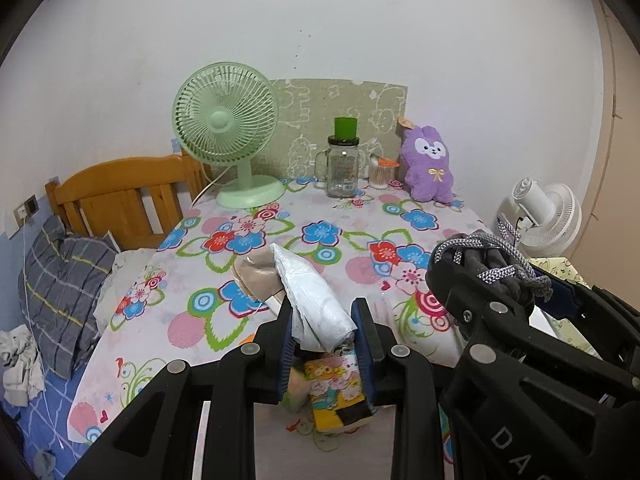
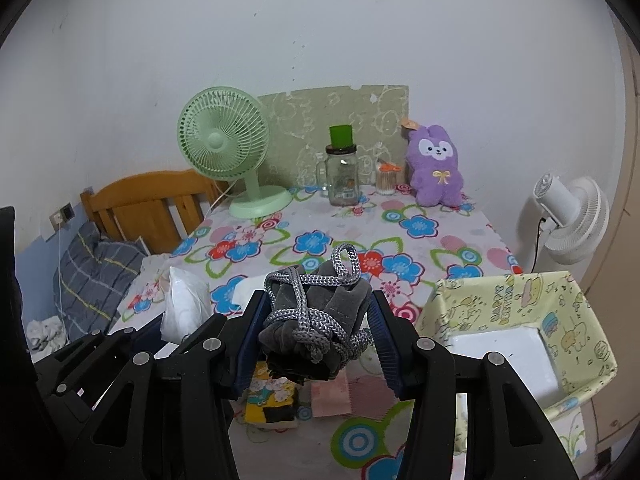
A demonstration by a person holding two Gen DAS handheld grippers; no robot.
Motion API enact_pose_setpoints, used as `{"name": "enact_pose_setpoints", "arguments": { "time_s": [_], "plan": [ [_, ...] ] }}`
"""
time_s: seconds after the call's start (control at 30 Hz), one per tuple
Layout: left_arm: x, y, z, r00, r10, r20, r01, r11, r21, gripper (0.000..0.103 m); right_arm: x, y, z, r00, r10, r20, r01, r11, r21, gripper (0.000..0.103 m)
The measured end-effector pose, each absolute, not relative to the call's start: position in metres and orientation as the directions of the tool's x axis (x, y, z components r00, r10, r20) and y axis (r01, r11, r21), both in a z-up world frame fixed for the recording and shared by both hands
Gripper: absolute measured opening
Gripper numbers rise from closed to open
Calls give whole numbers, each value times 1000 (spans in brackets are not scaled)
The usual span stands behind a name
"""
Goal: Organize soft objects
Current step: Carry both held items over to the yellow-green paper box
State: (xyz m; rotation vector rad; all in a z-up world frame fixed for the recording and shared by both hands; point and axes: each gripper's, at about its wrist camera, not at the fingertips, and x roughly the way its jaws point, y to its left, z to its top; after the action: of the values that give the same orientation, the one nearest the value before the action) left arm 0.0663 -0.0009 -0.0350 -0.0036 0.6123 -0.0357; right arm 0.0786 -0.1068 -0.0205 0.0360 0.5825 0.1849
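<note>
My left gripper (image 1: 325,332) is shut on a white crinkly soft packet (image 1: 312,300) and holds it above the flowered tablecloth (image 1: 280,240). My right gripper (image 2: 316,328) is shut on a grey cloth bundle tied with grey cord (image 2: 316,312), also held above the table; it shows in the left wrist view (image 1: 488,264) at the right. A beige soft item (image 1: 256,276) lies on the cloth behind the packet. A yellow cartoon-print pack (image 2: 272,400) and a pink cloth (image 2: 340,396) lie below the grippers. A purple plush toy (image 2: 436,168) stands at the back right.
A yellow fabric bin (image 2: 520,320) with a white bottom stands at the table's right side. At the back are a green fan (image 2: 228,148), a glass jar with a green cup (image 2: 342,176) and a cotton-swab box (image 2: 388,180). A bed with a wooden headboard (image 2: 152,204) lies left; a white fan (image 2: 572,216) stands right.
</note>
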Motion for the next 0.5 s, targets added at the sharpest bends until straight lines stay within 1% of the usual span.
{"name": "enact_pose_setpoints", "arguments": {
  "time_s": [0.5],
  "plan": [
    [74, -47, -27, 827, -50, -560, 62, 998, 2, 26, 84, -153, -11, 826, 170, -537, -154, 985, 75, 54]
  ]
}}
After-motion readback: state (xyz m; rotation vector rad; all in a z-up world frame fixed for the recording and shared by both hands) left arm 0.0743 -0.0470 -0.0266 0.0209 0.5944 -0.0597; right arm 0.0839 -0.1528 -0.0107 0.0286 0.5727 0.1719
